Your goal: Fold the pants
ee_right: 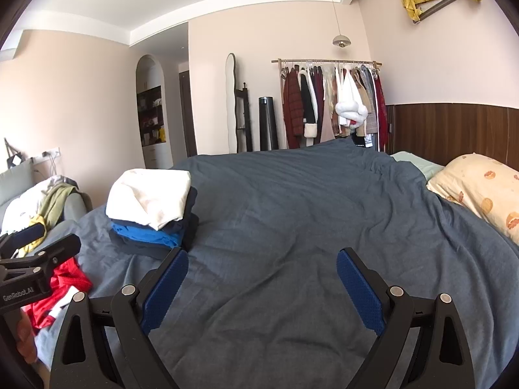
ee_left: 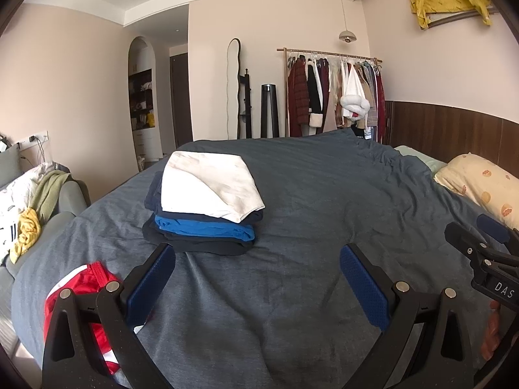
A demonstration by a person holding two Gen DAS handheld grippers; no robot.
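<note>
The red and white pants (ee_left: 81, 291) lie crumpled on the grey bed cover (ee_left: 292, 194), at the near left edge of the bed, not folded. In my left wrist view they are partly behind the left finger of my left claw (ee_left: 258, 278); in my right wrist view the same pants (ee_right: 61, 288) show low on the left, under the body of the left claw. Neither claw touches them.

My left claw has its two blue pads wide apart and nothing is between them, only the bed cover below. My right claw (ee_right: 262, 280) is the same: fingers spread apart, holding nothing, over a bare part of the cover.

Just beyond the pants stands a stack of folded clothes (ee_left: 204, 207), with a white piece on top, then dark navy, bright blue and dark layers under it. The stack is near the tip of the left finger of my left claw.

At the right side of the bed lies a cream pillow with orange prints (ee_right: 480, 188). Behind the bed a clothes rack (ee_left: 334, 90) stands at the wall, full of hanging garments.
</note>
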